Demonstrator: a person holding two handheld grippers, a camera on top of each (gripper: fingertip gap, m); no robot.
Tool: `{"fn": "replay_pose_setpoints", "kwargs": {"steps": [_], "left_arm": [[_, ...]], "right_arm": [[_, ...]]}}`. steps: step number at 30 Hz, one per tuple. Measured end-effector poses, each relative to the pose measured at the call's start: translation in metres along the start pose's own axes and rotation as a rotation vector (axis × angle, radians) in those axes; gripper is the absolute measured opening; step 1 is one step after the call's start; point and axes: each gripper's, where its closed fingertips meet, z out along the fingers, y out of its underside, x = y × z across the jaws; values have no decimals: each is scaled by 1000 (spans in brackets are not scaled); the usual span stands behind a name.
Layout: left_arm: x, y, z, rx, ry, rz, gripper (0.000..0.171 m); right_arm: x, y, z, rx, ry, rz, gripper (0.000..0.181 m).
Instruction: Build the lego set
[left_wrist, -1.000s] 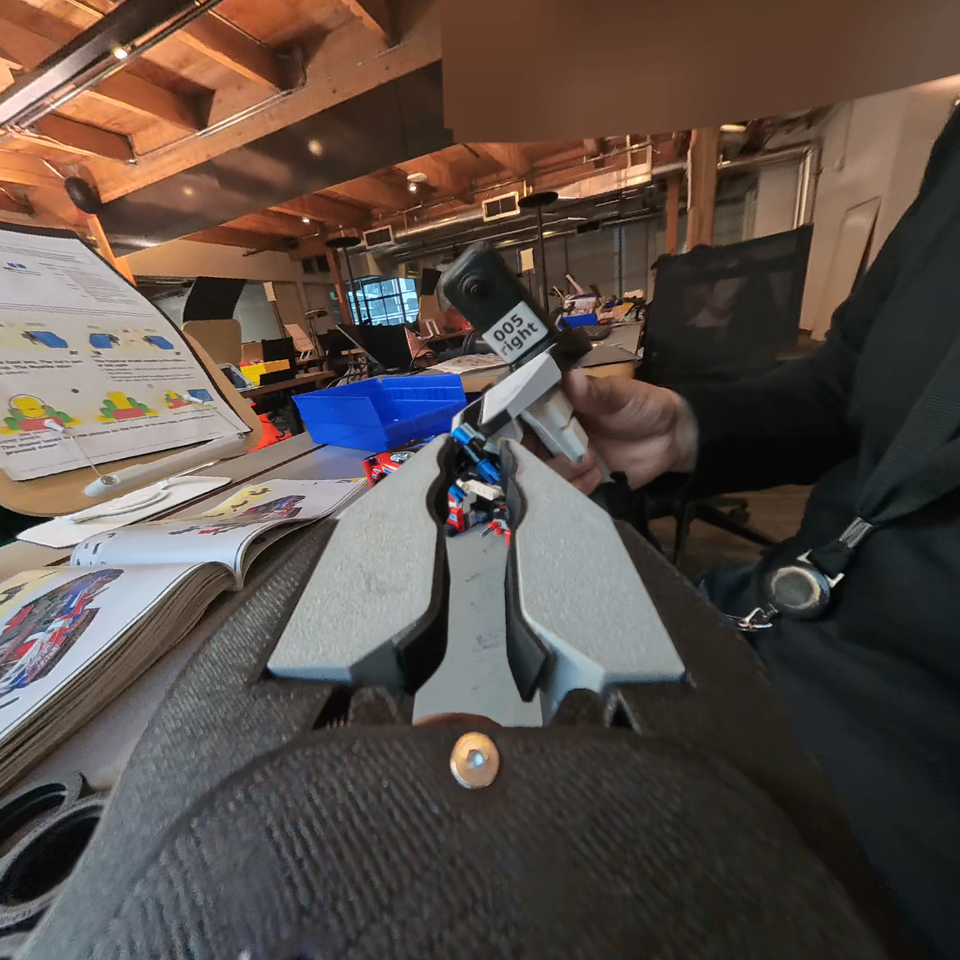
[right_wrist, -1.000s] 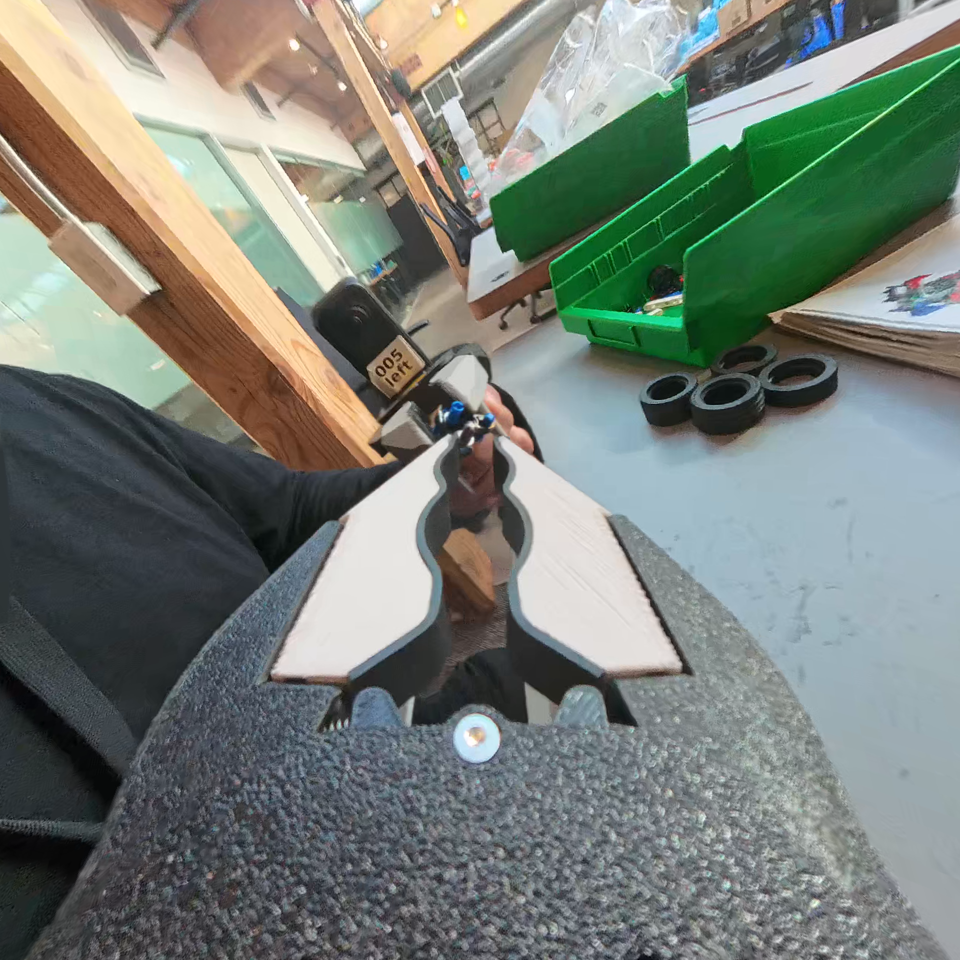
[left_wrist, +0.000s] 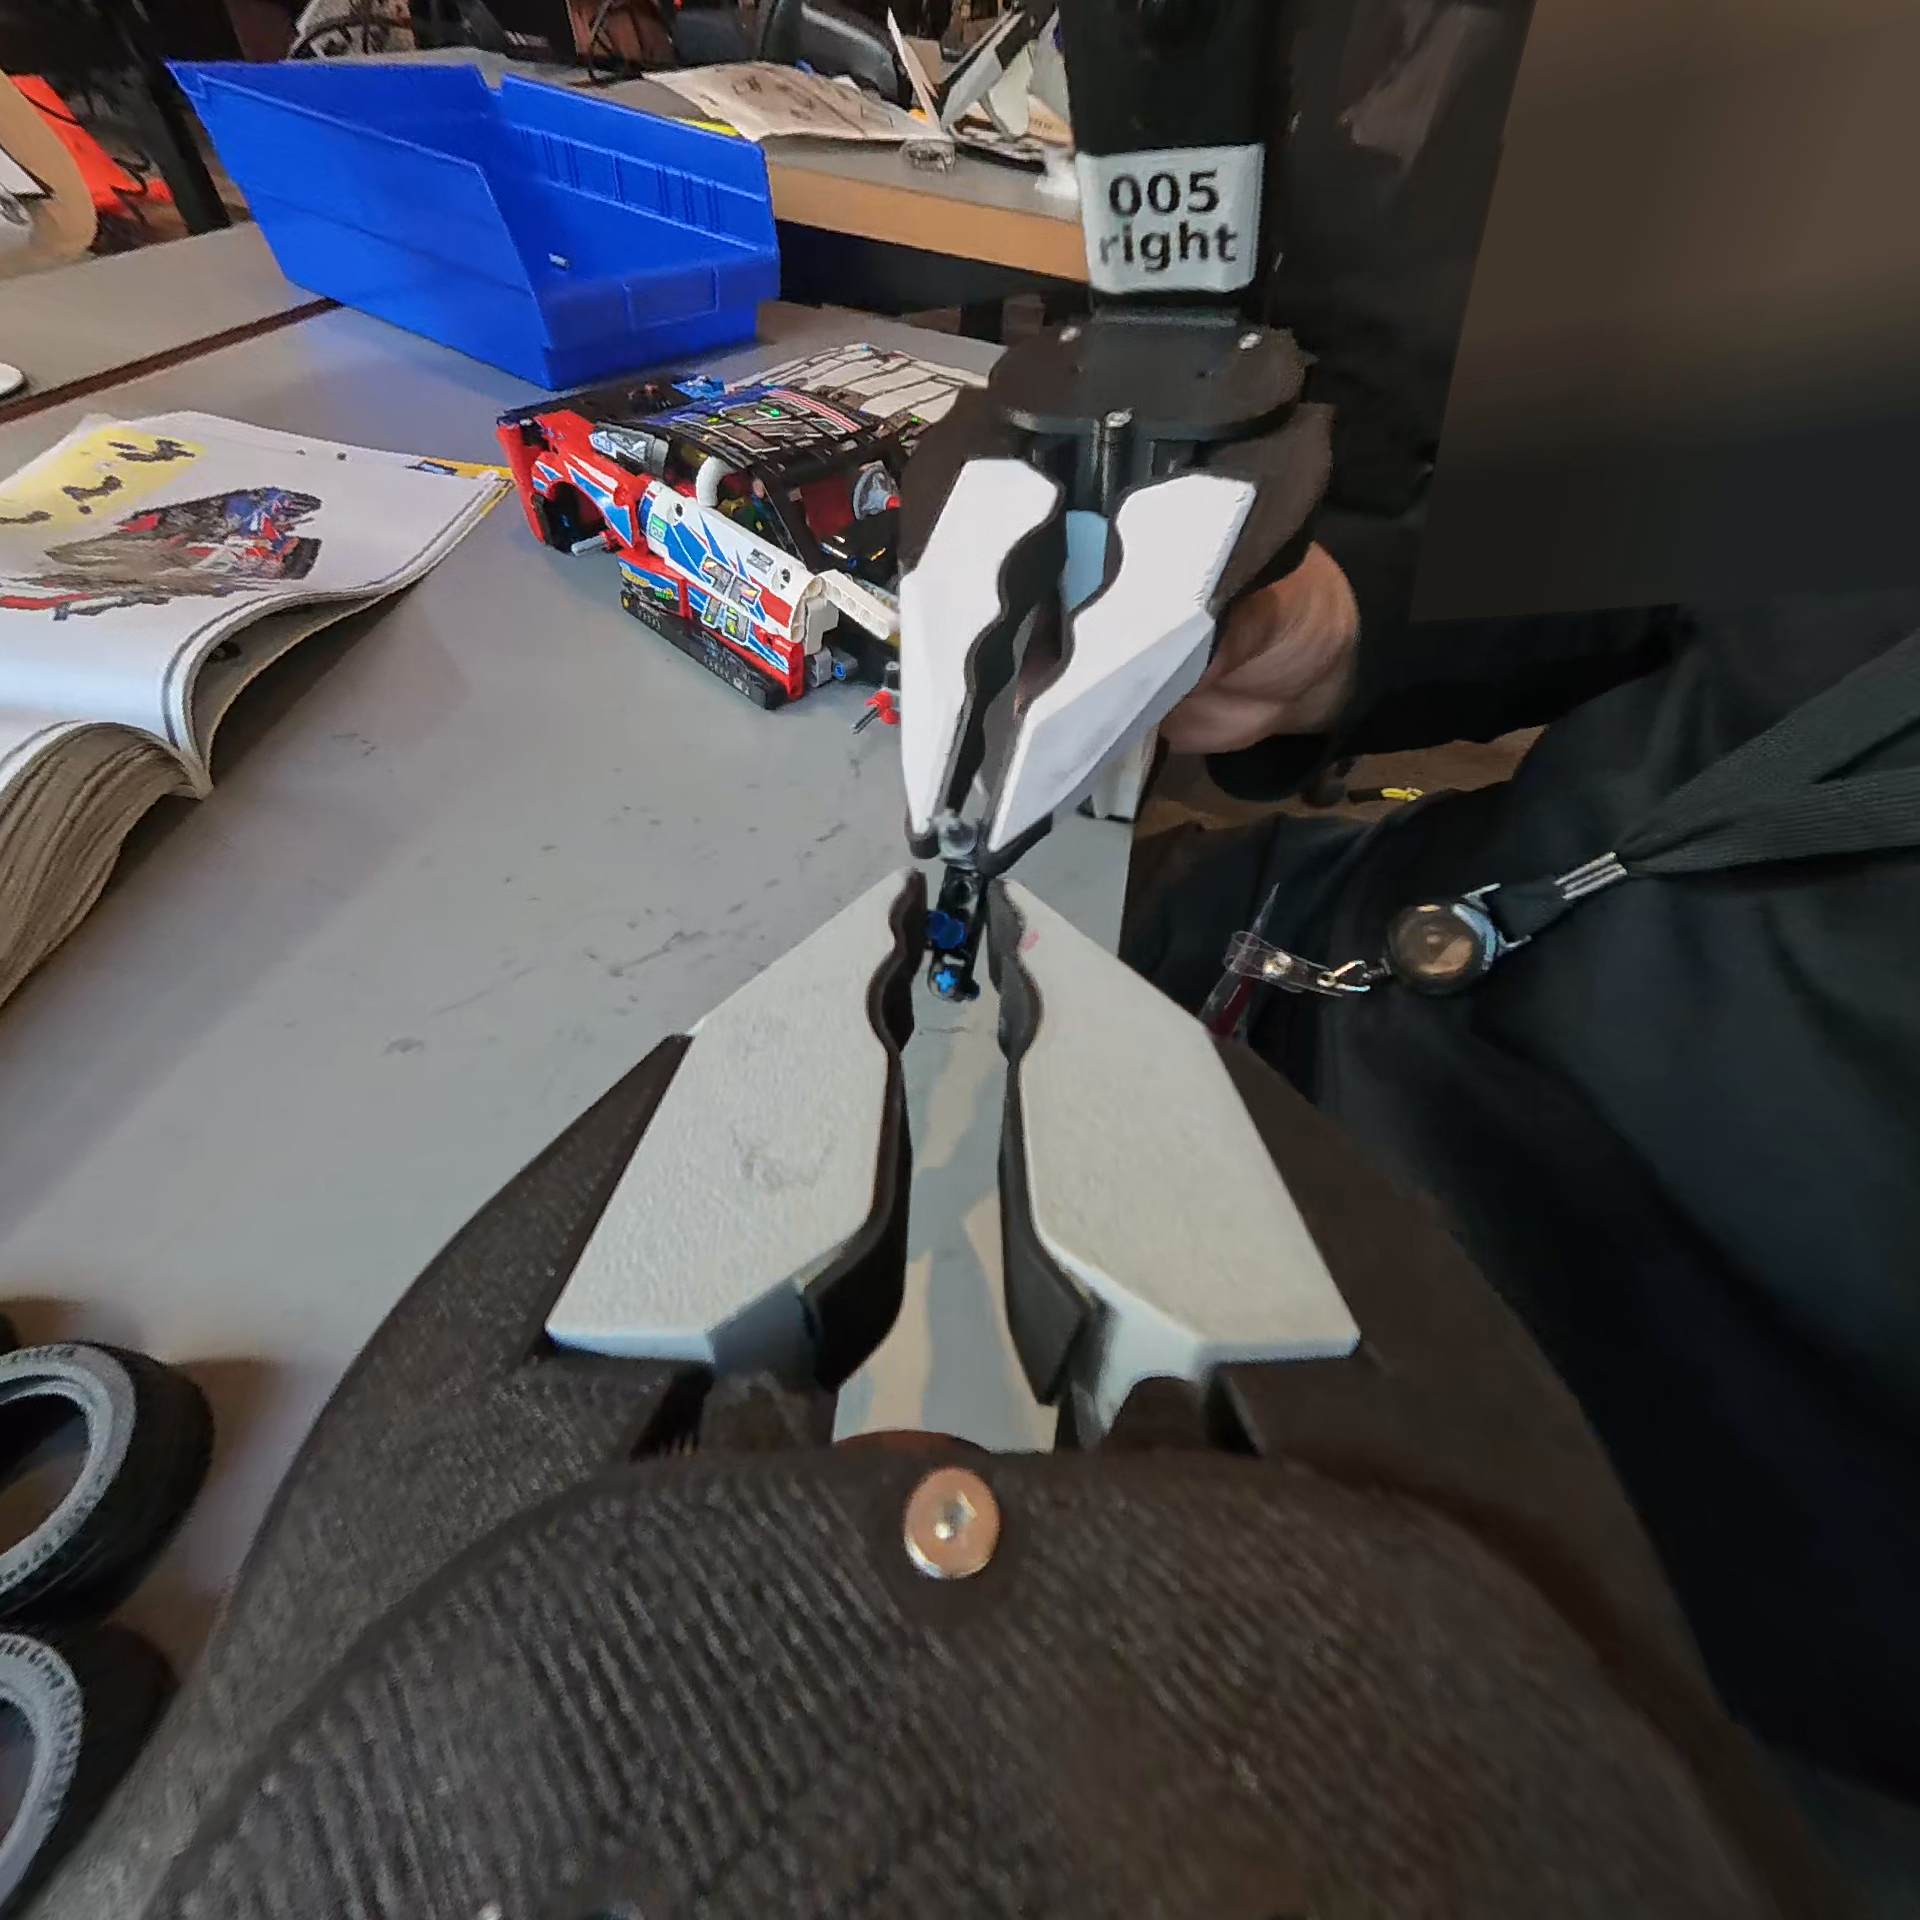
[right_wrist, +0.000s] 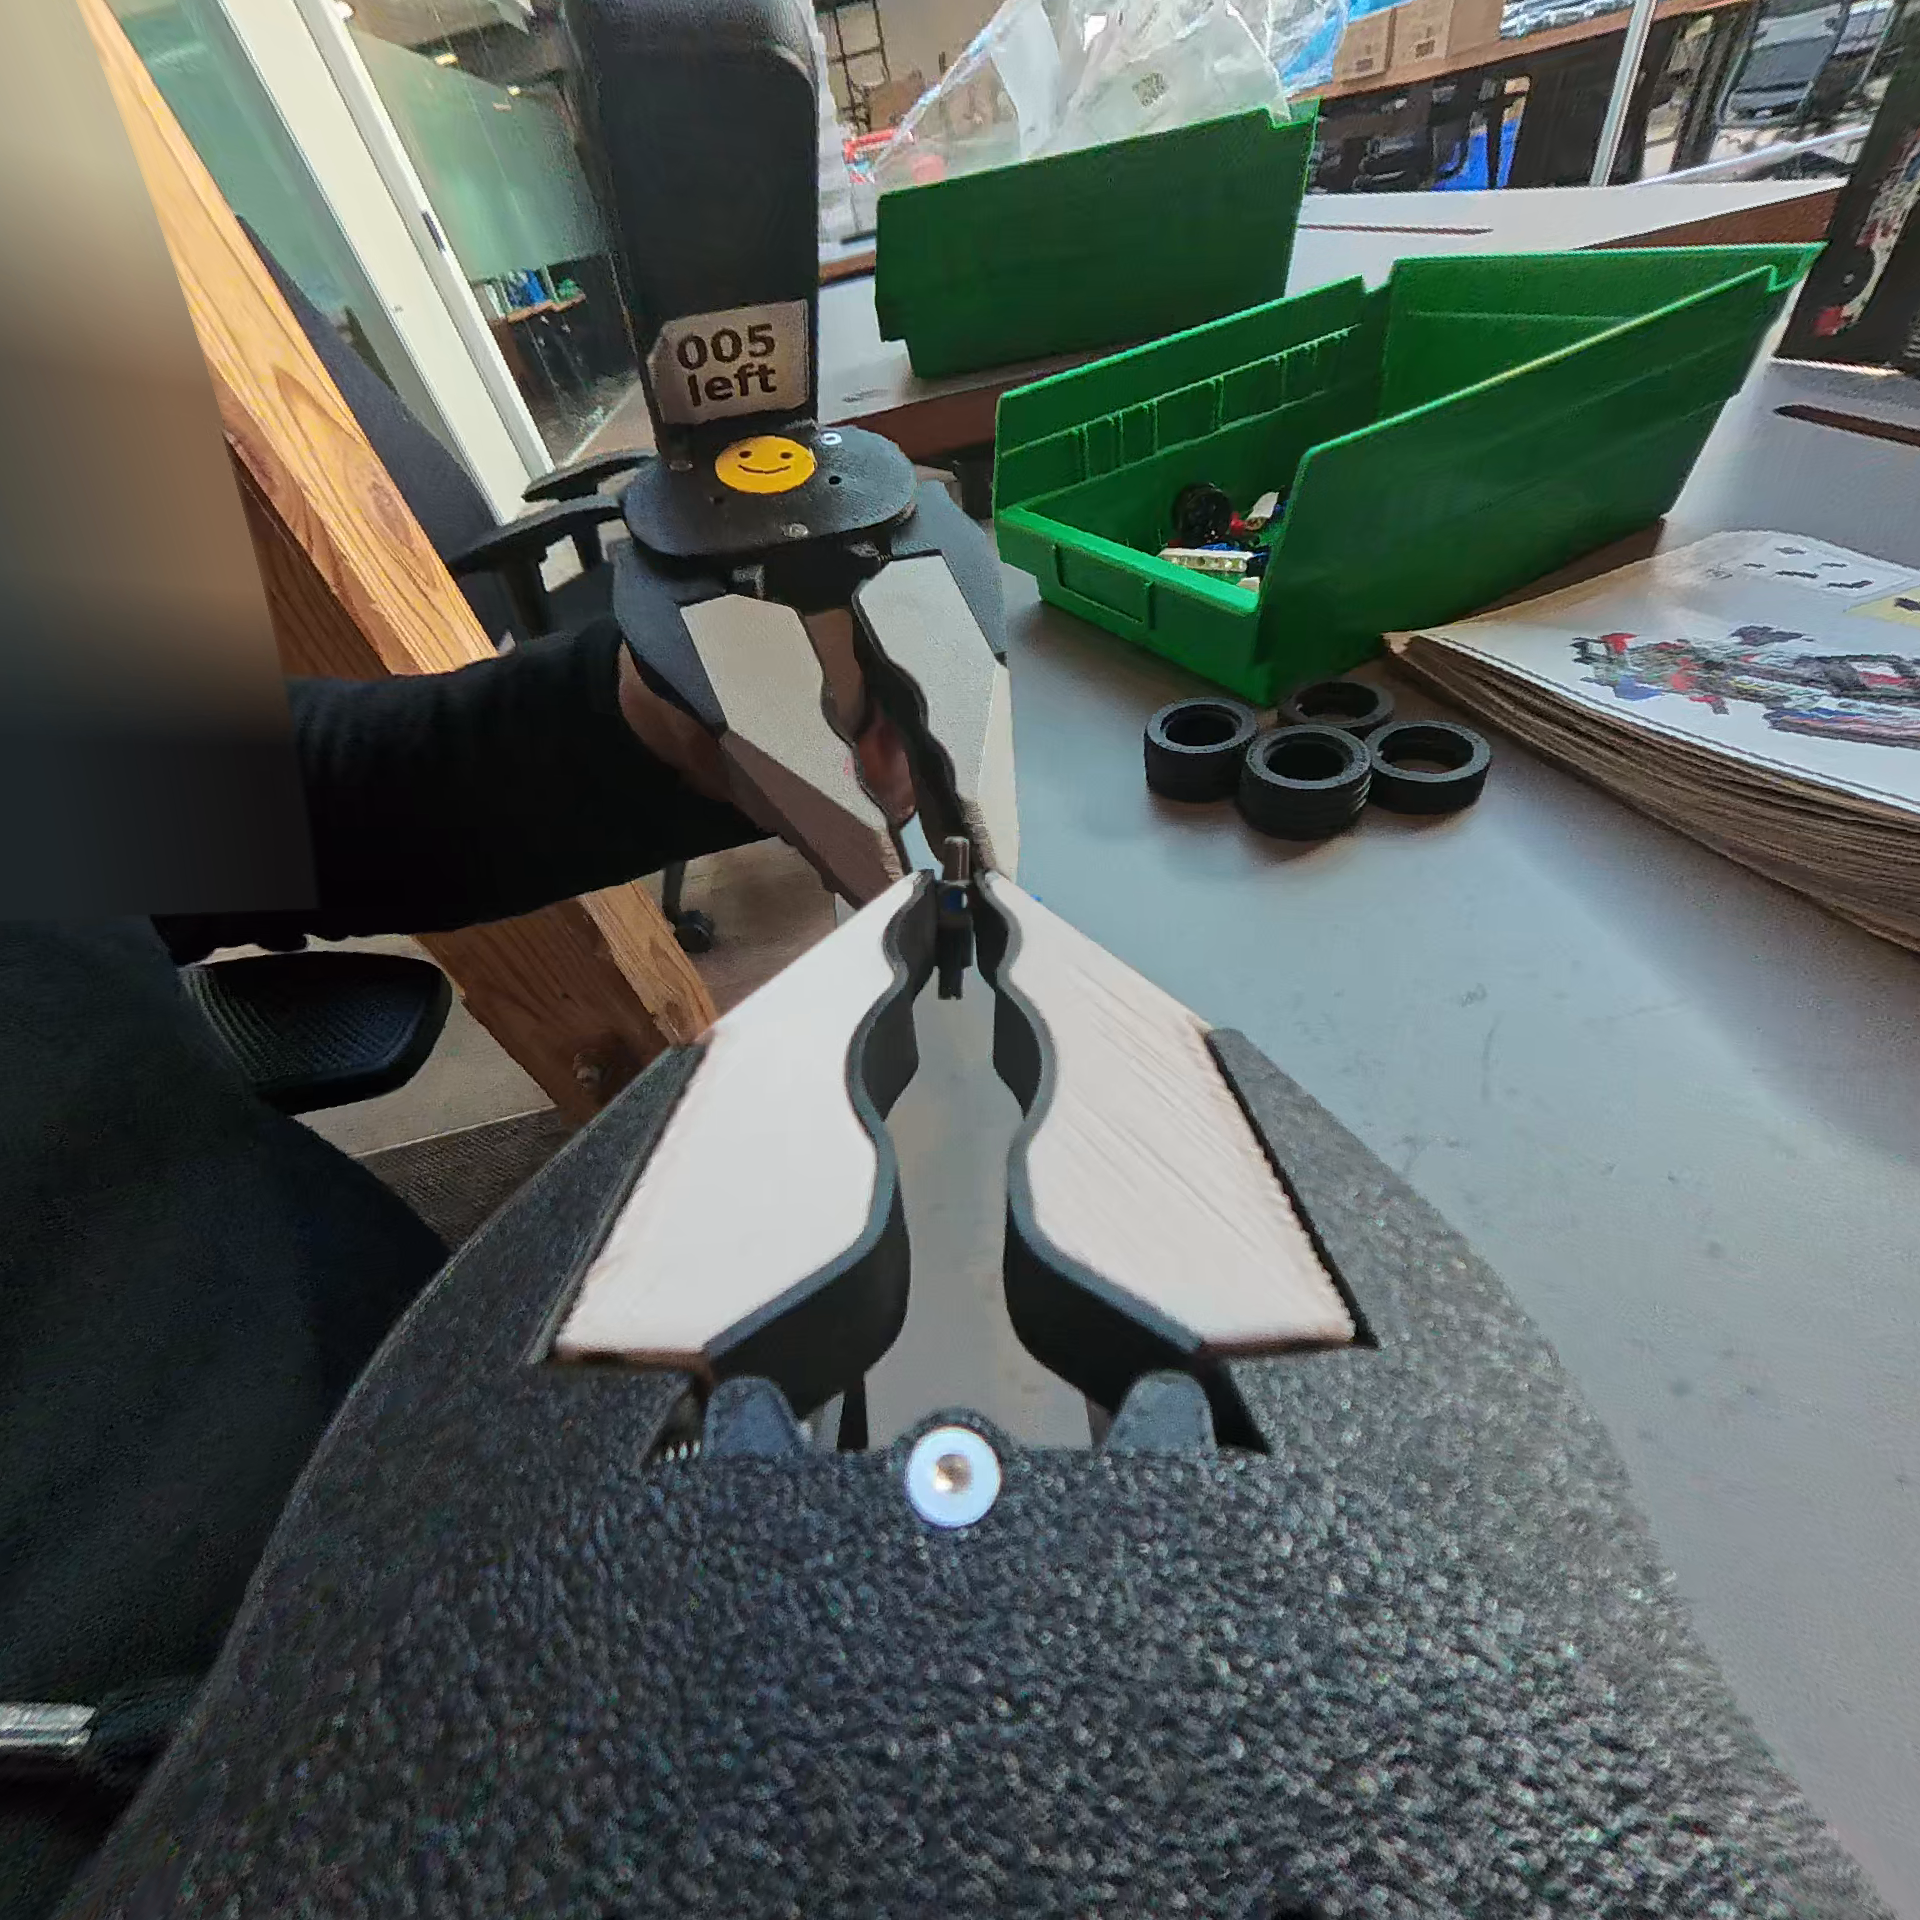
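Two handheld grippers meet tip to tip above the near edge of a grey table (left_wrist: 436, 935), both clamped on one small black Lego piece (left_wrist: 951, 935) with blue pins. In the left wrist view, the left gripper (left_wrist: 951, 902) pinches the piece's lower part, while the right gripper (left_wrist: 961, 836) comes down from above and grips a grey stub at its top. The piece's long axis runs from one set of tips to the other, roughly in line with both grippers' fingers. In the right wrist view, the right gripper (right_wrist: 948, 896) holds the dark piece (right_wrist: 951, 935) with the grey stub poking toward the left gripper (right_wrist: 940, 847).

The meeting point lies just beside the table's edge, with the person's dark sleeve (right_wrist: 499, 769) close on that side. Bare tabletop lies open between the tips and the red, white and blue car model (left_wrist: 717, 540), the open instruction book (left_wrist: 197, 582) and the black tires (right_wrist: 1314, 753) by the green bin (right_wrist: 1455, 478). A blue bin (left_wrist: 499, 197) sits farther back.

A second earlier, the pair was held higher and aimed toward the room; both views now tilt down at the table.
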Motion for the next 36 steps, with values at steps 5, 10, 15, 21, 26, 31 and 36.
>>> {"fn": "replay_pose_setpoints", "kwargs": {"steps": [5,10,15,21,26,31,36], "left_arm": [[-13,9,-3,-102,-128,90,6],[-22,40,-2,-286,-188,52,6],[-27,42,-4,-228,-117,-80,5],[-22,16,-27,51,63,-385,5],[-11,6,-26,107,162,-466,5],[-3,-5,-24,162,253,-511,5],[10,-26,-38,309,390,-489,5]], "right_arm": [[11,7,8,-76,49,19,7],[22,22,8,-203,122,-40,0],[25,29,18,-298,187,-77,0],[26,-15,2,-98,160,72,0],[19,-22,8,-116,61,133,10],[14,-12,21,-228,-35,193,16],[-7,-40,8,-114,-207,304,5]]}}
